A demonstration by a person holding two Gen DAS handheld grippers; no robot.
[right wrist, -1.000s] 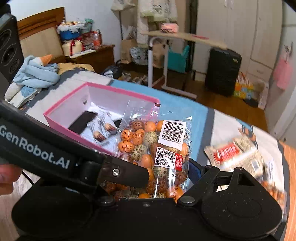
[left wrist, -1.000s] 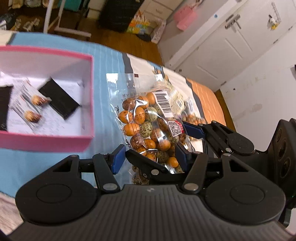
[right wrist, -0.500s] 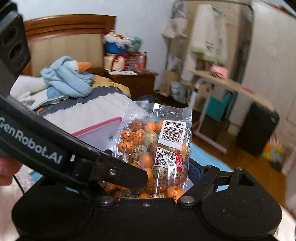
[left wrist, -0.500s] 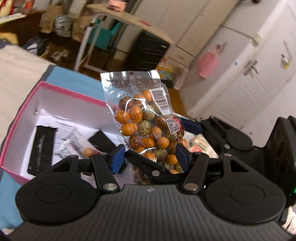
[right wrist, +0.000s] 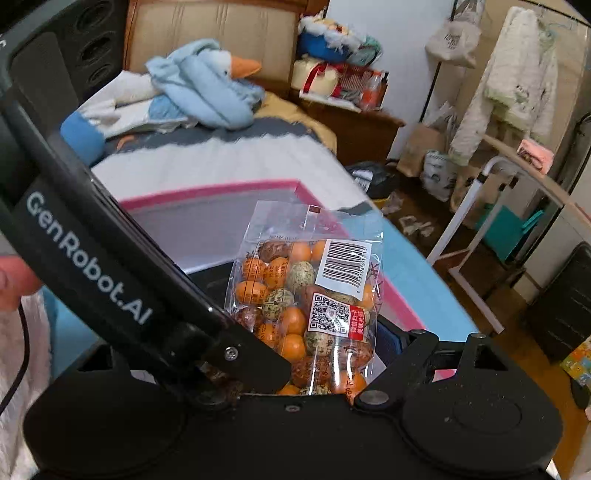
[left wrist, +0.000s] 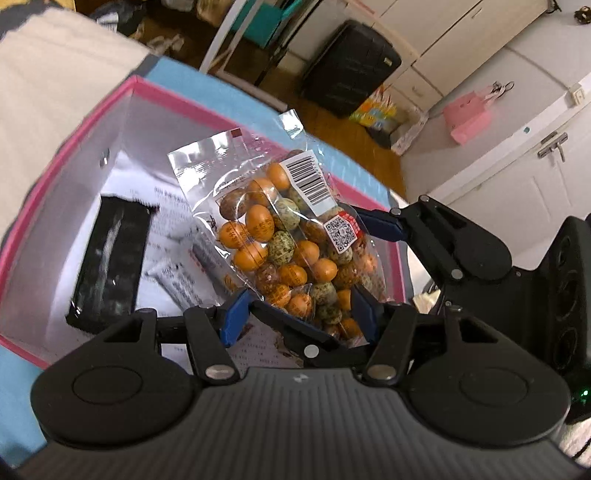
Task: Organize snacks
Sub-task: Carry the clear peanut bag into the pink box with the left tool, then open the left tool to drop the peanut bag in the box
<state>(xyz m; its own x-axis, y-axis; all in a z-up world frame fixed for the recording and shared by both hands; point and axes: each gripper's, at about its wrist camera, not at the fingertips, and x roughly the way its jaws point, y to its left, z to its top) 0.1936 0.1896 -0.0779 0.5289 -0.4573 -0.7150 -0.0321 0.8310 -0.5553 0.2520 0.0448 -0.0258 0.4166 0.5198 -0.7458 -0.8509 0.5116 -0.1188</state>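
Now both my grippers, left (left wrist: 297, 319) and right (right wrist: 321, 373), clamp the snack bag (left wrist: 284, 236) above the pink box (left wrist: 74, 147).

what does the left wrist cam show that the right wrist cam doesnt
Only the left wrist view looks into the pink box: a black packet and printed paper lie on its floor. It also shows white cabinet doors and a pink bag.

Only the right wrist view shows the bed with a blue goose plush, the wooden headboard and a hanging white garment.

Both show the clear bag of orange and speckled snacks held above the box, and the black suitcase.
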